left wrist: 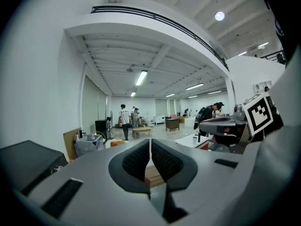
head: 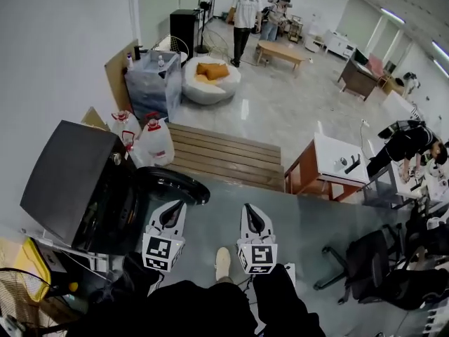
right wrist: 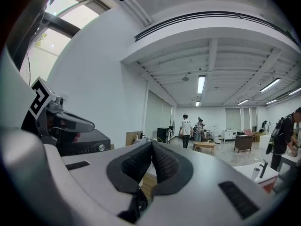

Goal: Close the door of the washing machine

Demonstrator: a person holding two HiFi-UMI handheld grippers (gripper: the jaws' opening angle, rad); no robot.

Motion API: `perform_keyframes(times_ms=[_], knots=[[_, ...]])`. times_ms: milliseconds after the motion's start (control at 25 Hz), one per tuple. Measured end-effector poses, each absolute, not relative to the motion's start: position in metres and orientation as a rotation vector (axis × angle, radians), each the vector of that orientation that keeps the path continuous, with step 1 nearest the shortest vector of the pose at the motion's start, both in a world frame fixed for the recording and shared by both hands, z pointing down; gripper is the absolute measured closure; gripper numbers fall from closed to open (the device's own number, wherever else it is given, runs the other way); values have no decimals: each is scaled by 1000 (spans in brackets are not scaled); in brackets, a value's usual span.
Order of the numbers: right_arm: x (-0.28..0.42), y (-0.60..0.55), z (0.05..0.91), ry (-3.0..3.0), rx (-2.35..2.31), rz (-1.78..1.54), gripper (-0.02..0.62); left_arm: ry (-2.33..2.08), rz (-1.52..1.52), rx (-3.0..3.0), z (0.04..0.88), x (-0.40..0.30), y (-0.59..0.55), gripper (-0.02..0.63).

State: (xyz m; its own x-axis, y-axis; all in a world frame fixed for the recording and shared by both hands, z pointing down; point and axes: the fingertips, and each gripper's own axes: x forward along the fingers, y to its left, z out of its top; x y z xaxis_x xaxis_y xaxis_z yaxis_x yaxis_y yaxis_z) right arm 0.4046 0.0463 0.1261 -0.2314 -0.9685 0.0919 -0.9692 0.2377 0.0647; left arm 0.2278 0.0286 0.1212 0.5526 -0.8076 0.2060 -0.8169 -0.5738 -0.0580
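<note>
both my claws are pressed fully shut with nothing between the pads. the left gripper (head: 170, 216) and right gripper (head: 254, 221) sit side by side, low in the head view. the dark washing machine (head: 74, 188) stands to my left, its round door (head: 175, 185) swung open, just ahead of the left gripper's tip.

Matt plastic, glossy floor, bare wood
The washing machine (head: 70, 177) has a dark, dull satin lid and its door (head: 175, 186) is glossy black. The left tool (left wrist: 150, 142) and right tool (right wrist: 151, 145) have smooth matt grey plastic shells with black, finely ribbed pads (left wrist: 136, 161). The floor (head: 280, 111) is polished and reflective, the slatted platform (head: 224, 153) plain wood, the jugs (head: 156, 142) translucent plastic
</note>
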Motion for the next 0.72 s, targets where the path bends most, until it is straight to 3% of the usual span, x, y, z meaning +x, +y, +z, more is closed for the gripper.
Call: perform_keyframes(times_ms=[720], knots=[[392, -148, 190, -2646, 1326, 100, 578, -1837, 339, 2308, 176, 226, -106, 574]])
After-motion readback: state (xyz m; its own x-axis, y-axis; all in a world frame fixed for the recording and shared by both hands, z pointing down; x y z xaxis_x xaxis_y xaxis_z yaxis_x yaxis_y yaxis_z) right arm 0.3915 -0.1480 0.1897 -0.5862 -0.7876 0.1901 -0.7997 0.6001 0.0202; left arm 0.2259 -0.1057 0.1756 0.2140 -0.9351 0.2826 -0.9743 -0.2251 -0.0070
